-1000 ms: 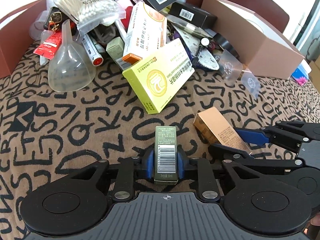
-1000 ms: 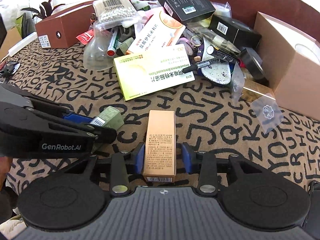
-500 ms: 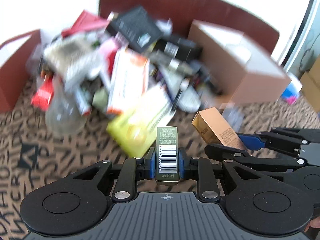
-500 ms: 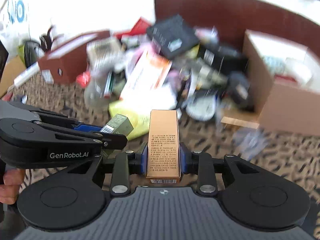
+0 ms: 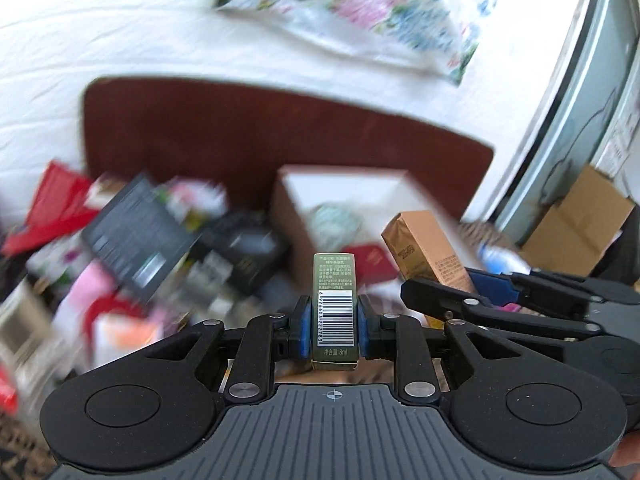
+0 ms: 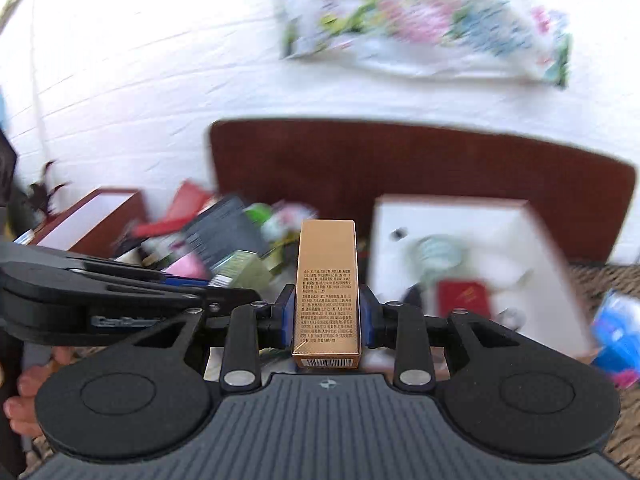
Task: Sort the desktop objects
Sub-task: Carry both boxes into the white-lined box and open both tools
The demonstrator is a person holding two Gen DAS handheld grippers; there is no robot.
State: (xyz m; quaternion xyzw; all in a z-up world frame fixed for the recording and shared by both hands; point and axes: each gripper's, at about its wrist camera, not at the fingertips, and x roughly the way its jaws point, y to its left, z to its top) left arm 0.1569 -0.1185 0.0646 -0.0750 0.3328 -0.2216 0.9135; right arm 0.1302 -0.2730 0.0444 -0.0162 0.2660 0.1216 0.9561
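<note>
My left gripper (image 5: 334, 330) is shut on a small green box (image 5: 334, 304) with a barcode and holds it in the air. My right gripper (image 6: 327, 320) is shut on a tall gold box (image 6: 327, 280), also in the air. The gold box also shows in the left wrist view (image 5: 424, 248), to the right of the green one. The green box shows in the right wrist view (image 6: 244, 270), to the left of the gold one. Both grippers are side by side, pointing toward an open cardboard box (image 6: 460, 216) with a white inside.
A blurred pile of boxes and packets (image 5: 140, 240) lies left of the cardboard box (image 5: 344, 188). A dark red chair back (image 5: 280, 132) stands behind. An open brown box (image 6: 88, 220) sits far left. A hand (image 6: 28, 396) holds the left gripper.
Both grippers have lifted their boxes off the patterned cloth and tilted upward and forward, toward the open cardboard box. The view has swung up to the wall.
</note>
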